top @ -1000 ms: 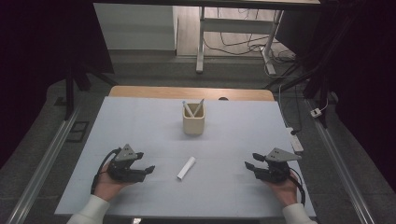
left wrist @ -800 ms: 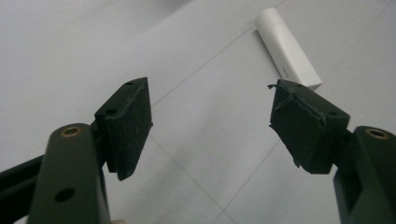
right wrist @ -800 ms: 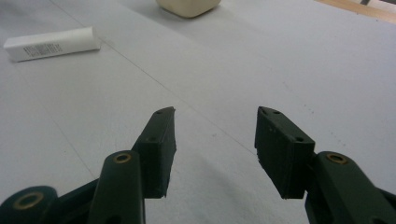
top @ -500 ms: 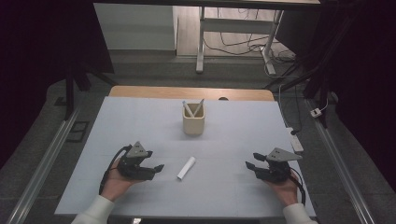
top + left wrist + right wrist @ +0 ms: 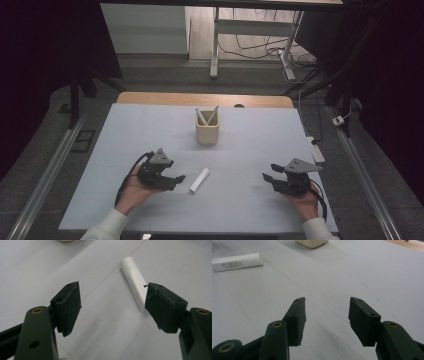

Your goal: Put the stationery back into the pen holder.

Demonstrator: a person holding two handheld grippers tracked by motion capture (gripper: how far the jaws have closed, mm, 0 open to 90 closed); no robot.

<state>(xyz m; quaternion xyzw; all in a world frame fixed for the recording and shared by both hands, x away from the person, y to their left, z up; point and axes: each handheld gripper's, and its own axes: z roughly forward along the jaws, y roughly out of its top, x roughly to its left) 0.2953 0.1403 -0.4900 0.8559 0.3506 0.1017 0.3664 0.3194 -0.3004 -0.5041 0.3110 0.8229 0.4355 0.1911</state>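
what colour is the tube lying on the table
White tube, with small printed text near one end; clearest in the left gripper view.

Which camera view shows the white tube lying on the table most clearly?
The left gripper view: the white tube lies close, just beyond the open jaws. The right gripper view shows its printed side farther off; the high view shows it small.

Left gripper (image 5: 175,180) — jaws apart — sits just beside the white tube (image 5: 199,180); right gripper (image 5: 271,179) well apart.

A smooth white tube (image 5: 133,284) with a faint sheen and small printed text lies on a matt, pale grey table cover (image 5: 250,145) edged by bare wood (image 5: 150,98), near a matt cream holder (image 5: 207,133) and matt black plastic grippers with rough-edged pads (image 5: 68,306) and brass-coloured rivets (image 5: 277,324).
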